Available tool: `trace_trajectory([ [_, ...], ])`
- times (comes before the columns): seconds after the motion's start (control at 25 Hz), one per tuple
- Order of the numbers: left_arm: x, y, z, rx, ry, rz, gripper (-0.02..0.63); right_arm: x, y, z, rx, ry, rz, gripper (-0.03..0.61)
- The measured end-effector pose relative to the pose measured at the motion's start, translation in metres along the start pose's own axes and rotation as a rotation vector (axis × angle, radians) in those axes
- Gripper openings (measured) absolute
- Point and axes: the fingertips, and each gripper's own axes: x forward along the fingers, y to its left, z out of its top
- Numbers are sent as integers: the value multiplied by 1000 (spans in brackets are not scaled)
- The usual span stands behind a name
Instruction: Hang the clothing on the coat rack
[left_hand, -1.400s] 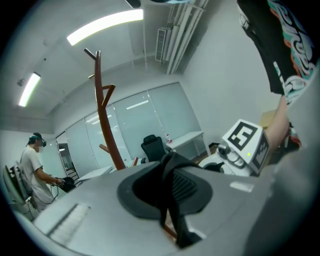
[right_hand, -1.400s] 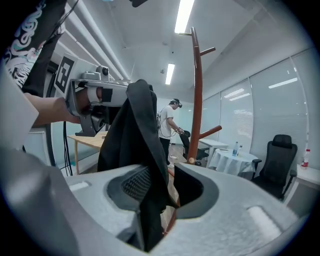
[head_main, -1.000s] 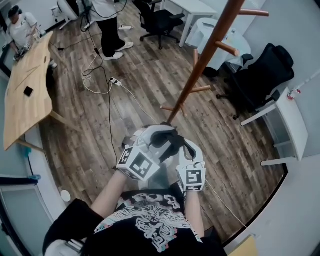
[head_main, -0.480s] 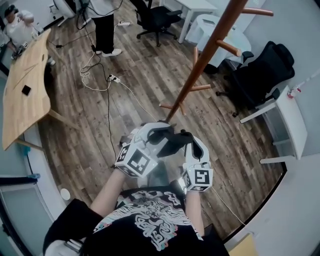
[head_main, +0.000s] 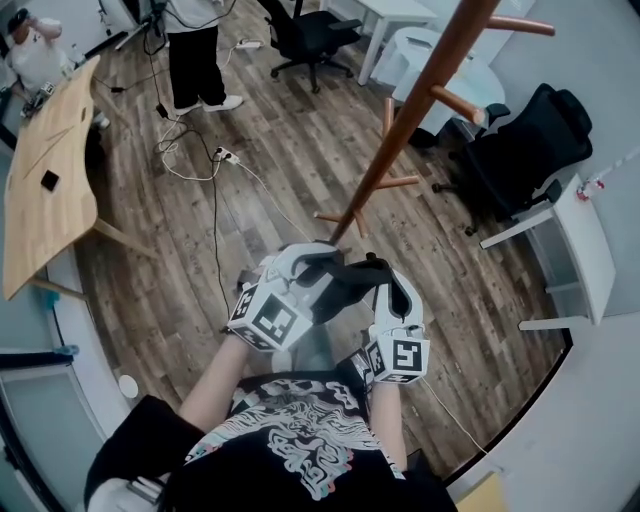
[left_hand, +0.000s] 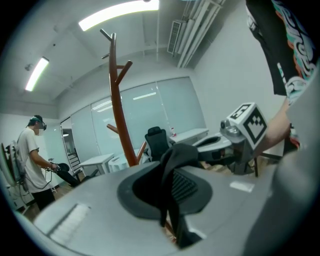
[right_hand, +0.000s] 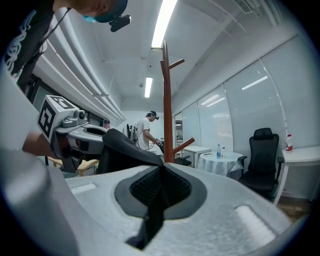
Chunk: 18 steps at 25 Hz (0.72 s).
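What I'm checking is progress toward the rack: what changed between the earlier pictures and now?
The right tongs drew rightward, away from the left tongs, so the dark garment pinched between them now spreads wider. The standing bystander at the top shifted leftward. Both tongs keep their grip on the garment. The coat rack stays put, its visible pegs bare.

Clothing (head_main: 345, 285) before coat rack (head_main: 400, 130), table (head_main: 50, 210) far left
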Motion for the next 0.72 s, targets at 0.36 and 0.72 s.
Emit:
trace_trajectory([
  [0.36,17,6,2,-4,8,-18,18,13,-17,5,16,-1,-4,3],
  [0.72,29,13,-11,-18,39,-26,18,27,-24,4,28,3,9,3],
])
